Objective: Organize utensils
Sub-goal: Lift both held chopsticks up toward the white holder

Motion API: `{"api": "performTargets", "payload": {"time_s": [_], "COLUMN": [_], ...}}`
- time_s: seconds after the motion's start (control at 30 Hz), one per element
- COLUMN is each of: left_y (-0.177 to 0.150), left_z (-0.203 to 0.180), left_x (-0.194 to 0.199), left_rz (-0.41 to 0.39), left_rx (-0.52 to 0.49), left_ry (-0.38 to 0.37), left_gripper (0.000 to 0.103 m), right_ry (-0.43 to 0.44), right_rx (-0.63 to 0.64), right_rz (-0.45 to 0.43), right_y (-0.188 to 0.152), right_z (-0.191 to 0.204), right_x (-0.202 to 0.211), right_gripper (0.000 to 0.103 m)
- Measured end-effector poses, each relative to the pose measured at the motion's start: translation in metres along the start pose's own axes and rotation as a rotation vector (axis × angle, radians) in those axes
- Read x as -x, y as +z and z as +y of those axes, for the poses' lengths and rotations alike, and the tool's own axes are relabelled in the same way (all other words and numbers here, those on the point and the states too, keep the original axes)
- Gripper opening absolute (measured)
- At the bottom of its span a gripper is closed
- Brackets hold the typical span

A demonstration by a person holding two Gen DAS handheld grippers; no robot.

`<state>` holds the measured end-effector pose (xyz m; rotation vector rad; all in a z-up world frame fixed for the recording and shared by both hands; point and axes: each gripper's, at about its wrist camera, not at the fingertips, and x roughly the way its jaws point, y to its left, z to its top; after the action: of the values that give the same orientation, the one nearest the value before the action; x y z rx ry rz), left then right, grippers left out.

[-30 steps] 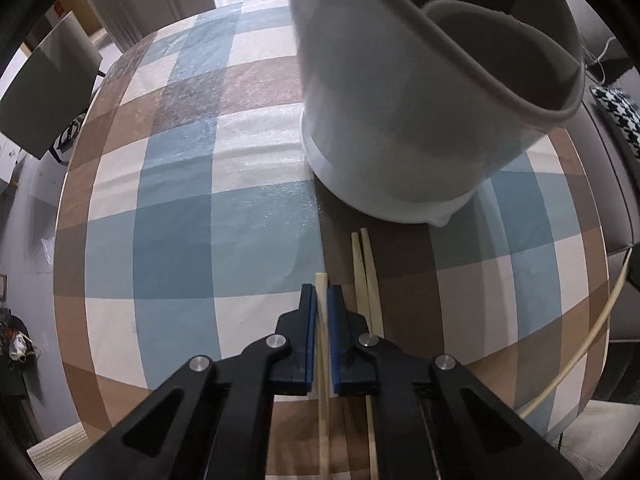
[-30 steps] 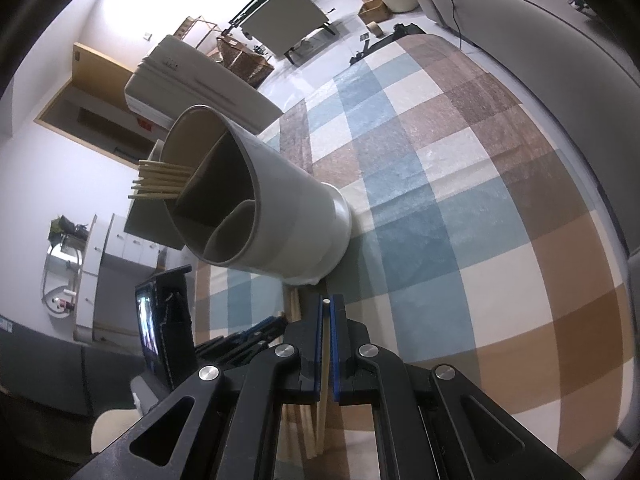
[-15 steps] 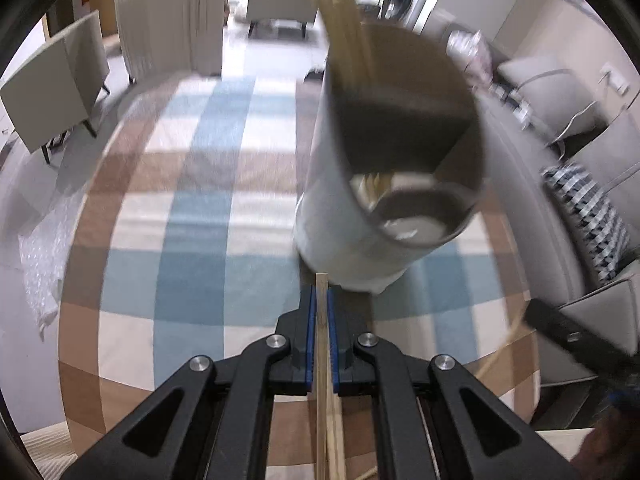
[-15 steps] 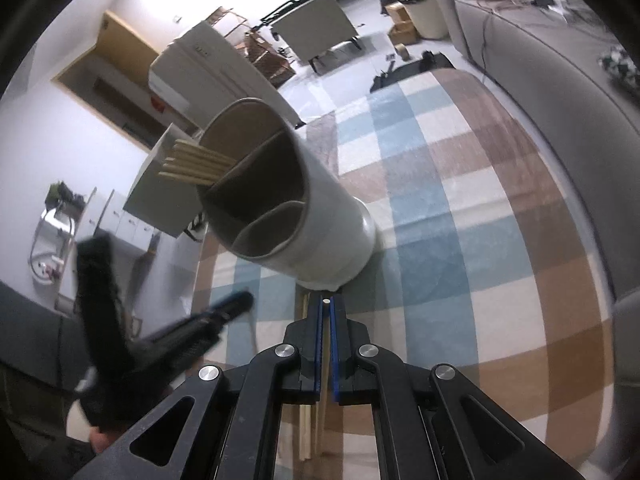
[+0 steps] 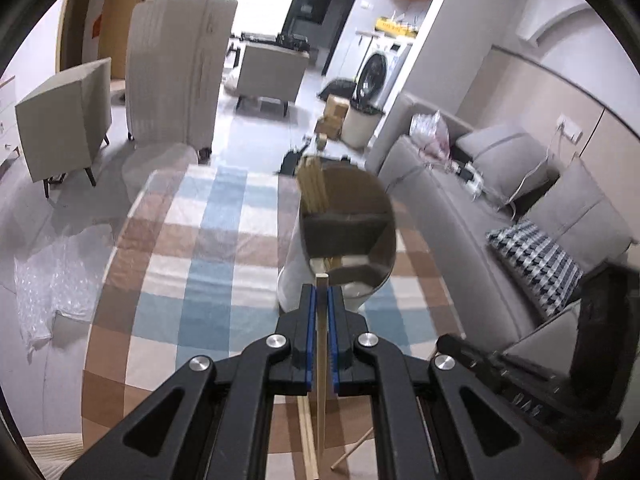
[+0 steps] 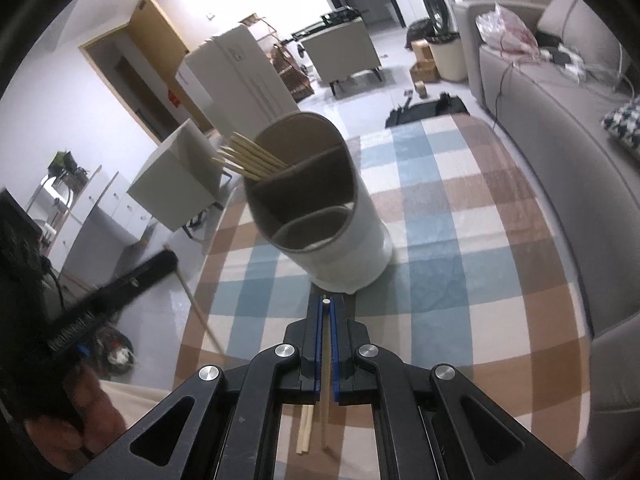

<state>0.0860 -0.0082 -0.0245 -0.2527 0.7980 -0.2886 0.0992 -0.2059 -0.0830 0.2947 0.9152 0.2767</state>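
Observation:
A white round utensil holder point(image 5: 344, 240) point(image 6: 332, 220) with inner compartments stands on the checked tablecloth. Several wooden chopsticks point(image 5: 313, 190) point(image 6: 250, 158) stand in its far compartment. My left gripper point(image 5: 322, 294) is shut on a single chopstick point(image 5: 321, 360), raised above the table in front of the holder. My right gripper point(image 6: 326, 304) is shut on another chopstick point(image 6: 325, 380), its tip near the holder's base. More chopsticks point(image 5: 307, 440) point(image 6: 305, 428) lie on the cloth under both grippers.
The table point(image 5: 192, 264) has a blue, brown and white checked cloth. A grey sofa point(image 5: 500, 216) runs along its right side. A beige chair point(image 5: 64, 116), a white suitcase point(image 5: 180, 68) and bubble wrap point(image 5: 52, 276) stand on the floor to the left.
My left gripper closed on a chopstick and lifted it well above the table, so the holder now sits lower and farther. My right gripper also rose and now grips a chopstick.

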Motion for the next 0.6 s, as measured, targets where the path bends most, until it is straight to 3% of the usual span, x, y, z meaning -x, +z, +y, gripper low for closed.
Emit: {"api": "performTargets", "payload": {"time_s": [0.3,0.5,0.6], "left_y": [0.013,0.017,0.012], "left_z": [-0.006,-0.007,0.008], "left_x": [0.029,0.032,0.024], "left_rz": [-0.087,-0.068,0.003], "left_rx": [-0.034,-0.083,-0.05], "left_ry": [-0.01,-0.004,-0.026], "left_gripper": [0.001,0.0,0.0], "right_ry": [-0.032,-0.033,-0.03], "right_rx": [0.048,0.05,0.043], "right_rz": [-0.059,-0.088,-0.1], "right_y": [-0.004,-0.001,-0.001], "right_z": [0.013,0.015,0.015], "right_x": [0.018,0.028,0.032], "right_gripper": [0.003,0.003,0.003]}}
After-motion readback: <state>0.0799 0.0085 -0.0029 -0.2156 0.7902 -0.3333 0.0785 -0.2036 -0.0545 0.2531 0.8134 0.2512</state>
